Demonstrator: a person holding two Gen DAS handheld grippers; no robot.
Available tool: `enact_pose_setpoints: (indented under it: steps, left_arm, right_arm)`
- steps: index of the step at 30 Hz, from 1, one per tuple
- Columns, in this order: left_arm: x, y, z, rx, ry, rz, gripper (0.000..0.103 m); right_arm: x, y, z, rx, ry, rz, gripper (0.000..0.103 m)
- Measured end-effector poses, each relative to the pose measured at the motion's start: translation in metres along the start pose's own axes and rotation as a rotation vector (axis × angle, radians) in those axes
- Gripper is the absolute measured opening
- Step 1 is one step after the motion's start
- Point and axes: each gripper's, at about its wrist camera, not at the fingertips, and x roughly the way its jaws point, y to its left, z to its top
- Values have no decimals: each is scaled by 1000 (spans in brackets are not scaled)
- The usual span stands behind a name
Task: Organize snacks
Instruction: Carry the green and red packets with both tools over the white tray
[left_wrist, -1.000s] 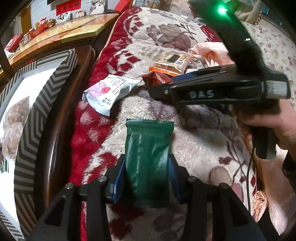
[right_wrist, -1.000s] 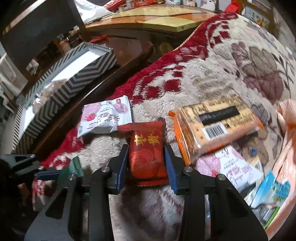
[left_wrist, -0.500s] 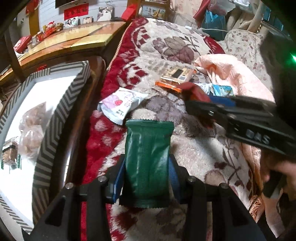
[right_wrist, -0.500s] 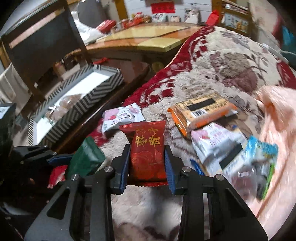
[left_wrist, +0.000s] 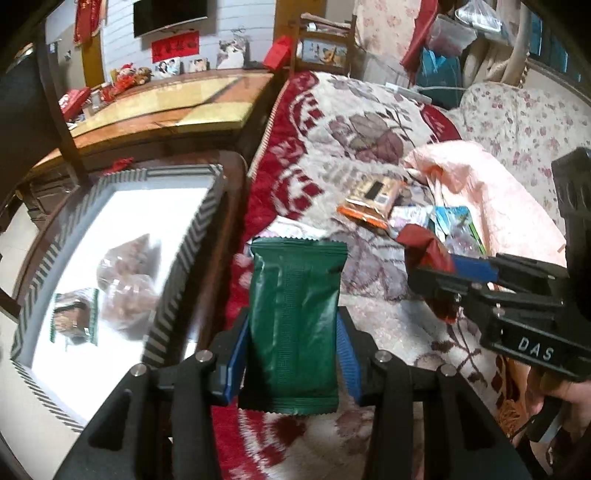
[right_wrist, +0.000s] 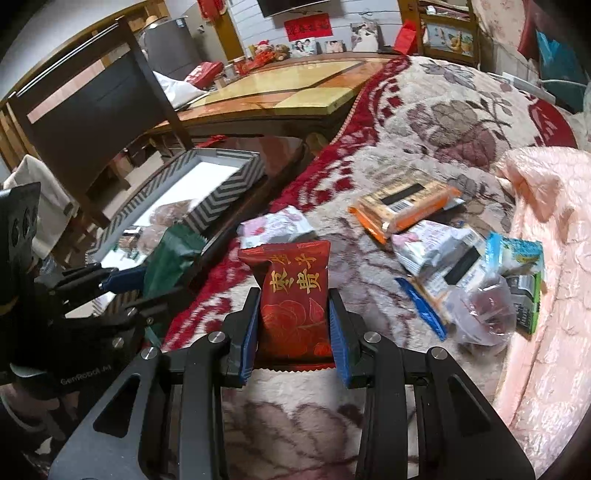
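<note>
My left gripper (left_wrist: 291, 354) is shut on a dark green snack packet (left_wrist: 295, 317), held upright above the red and cream blanket (left_wrist: 332, 125). Just left of it lies the chevron-edged box (left_wrist: 184, 258), white inside, with a few wrapped snacks (left_wrist: 125, 280) in it. My right gripper (right_wrist: 293, 332) is shut on a red packet (right_wrist: 295, 295) with gold characters. In the left wrist view that gripper (left_wrist: 436, 273) enters from the right with the red packet (left_wrist: 424, 247) in it. In the right wrist view the left gripper (right_wrist: 122, 280) and its green packet (right_wrist: 170, 258) hover by the box (right_wrist: 221, 195).
Loose snacks lie on the blanket: an orange pack (right_wrist: 402, 203), a pink-white packet (right_wrist: 277, 225), white and blue-green wrappers (right_wrist: 476, 269). A pink quilt (right_wrist: 546, 229) lies at the right. A wooden table (right_wrist: 295, 85) and a dark chair (right_wrist: 92, 110) stand behind the box.
Both grippers have risen with their packets. The red packet has come up off the blanket. The box has come further into the left wrist view.
</note>
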Motion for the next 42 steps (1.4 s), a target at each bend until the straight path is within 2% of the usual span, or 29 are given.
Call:
enact_pose_setpoints:
  steps: [18,42]
  left_arm:
    - [-22,66,2,-121,-58,116,46]
    - [-30,159,-11,-269,-52,221,46]
  right_arm:
    - [4,60,27,-90,-6,86,33]
    - [56,151,50,-261,80,186,33]
